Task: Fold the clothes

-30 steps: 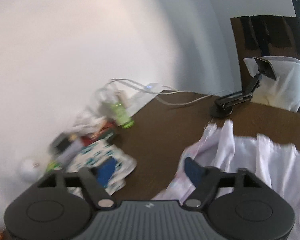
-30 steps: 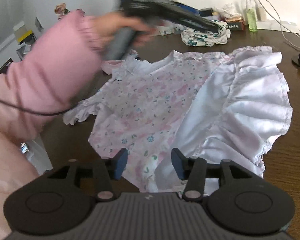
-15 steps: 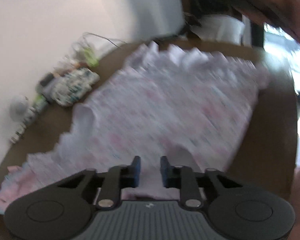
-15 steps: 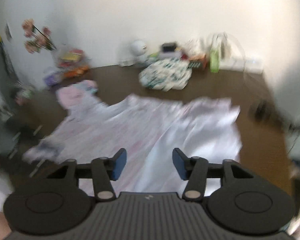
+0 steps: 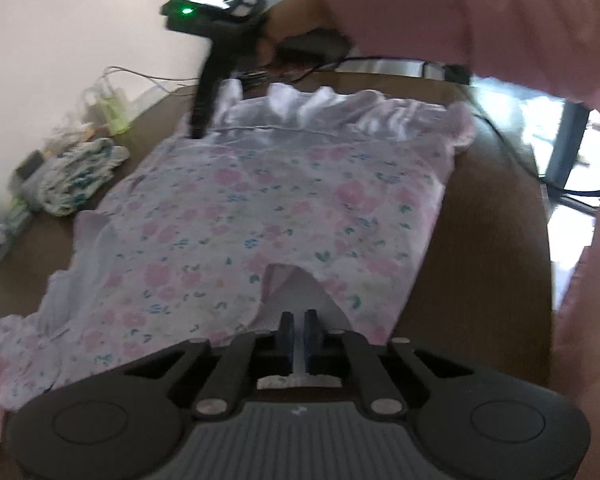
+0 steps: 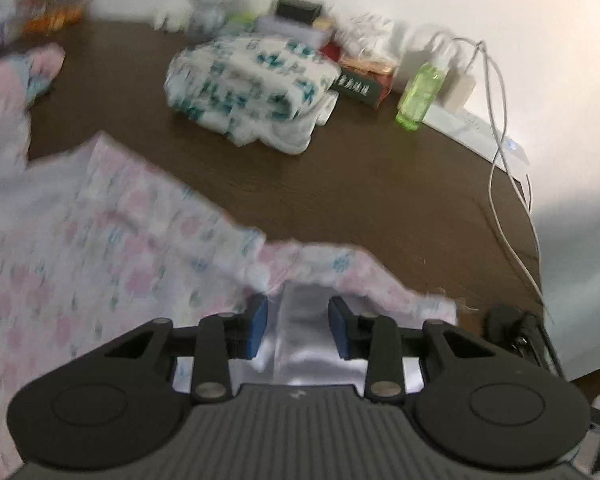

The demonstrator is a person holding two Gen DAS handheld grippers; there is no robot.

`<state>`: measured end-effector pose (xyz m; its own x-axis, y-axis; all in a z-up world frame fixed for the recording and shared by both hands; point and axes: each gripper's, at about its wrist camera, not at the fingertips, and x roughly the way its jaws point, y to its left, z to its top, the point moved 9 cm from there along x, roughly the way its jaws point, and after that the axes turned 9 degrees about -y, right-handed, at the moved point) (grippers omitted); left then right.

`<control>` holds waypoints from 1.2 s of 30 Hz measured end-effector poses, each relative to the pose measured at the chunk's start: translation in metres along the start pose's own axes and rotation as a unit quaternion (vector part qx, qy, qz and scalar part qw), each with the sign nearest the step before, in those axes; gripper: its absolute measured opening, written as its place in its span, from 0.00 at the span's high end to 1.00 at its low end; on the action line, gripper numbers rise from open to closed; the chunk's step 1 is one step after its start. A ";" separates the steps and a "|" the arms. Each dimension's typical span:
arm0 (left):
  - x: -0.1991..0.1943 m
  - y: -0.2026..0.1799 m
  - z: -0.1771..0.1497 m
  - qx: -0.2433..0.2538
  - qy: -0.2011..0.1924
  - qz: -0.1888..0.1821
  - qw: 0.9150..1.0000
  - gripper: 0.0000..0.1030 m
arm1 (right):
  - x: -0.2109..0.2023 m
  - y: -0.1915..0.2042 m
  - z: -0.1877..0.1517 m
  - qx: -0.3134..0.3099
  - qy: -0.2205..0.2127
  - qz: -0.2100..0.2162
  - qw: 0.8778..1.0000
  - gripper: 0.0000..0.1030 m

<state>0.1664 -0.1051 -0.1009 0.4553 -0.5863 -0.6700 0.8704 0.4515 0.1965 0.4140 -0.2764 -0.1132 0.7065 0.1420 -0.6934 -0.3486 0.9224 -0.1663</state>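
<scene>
You've got the left gripper point(image 5: 296, 330) pinched shut on the floral dress point(image 5: 284, 208) neckline. The right gripper point(image 6: 298, 326) has just been closing around the hem, pads not gripping yet. Finish that pinch, then lift both ends and fold.

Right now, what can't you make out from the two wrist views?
- Left wrist: whether the left tool pinches the floral garment hem; its body hides the contact.
- Right wrist: whether the right tool pads press the white lining; motion blur. Its jaws have just been closing.
- Right wrist: print on the dark green box; blurred, too small.
- Left wrist: the garment's near-left sleeve; cut by the frame edge.
</scene>
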 end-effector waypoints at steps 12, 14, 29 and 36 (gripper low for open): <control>-0.040 0.015 0.004 -0.101 -0.060 0.086 0.989 0.42 | -0.049 -0.012 0.003 0.133 -0.069 0.031 0.988 0.35; -0.057 0.022 0.004 -0.132 -0.087 0.135 0.978 0.20 | -0.076 -0.003 0.000 0.128 -0.089 0.046 0.987 0.23; -0.122 0.002 -0.023 -0.281 -0.158 0.305 0.896 0.00 | -0.215 0.081 -0.068 0.168 -0.163 0.083 0.969 0.00; -0.136 -0.008 -0.027 -0.307 -0.170 0.318 0.881 0.00 | -0.243 0.115 -0.105 0.147 -0.180 0.035 0.972 0.00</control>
<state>0.0922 -0.0105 -0.0309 0.9348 -0.2036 -0.2909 0.2013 0.9788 -0.0382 0.1375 -0.2424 -0.0371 0.8758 0.2756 -0.3963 -0.2498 0.9613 0.1165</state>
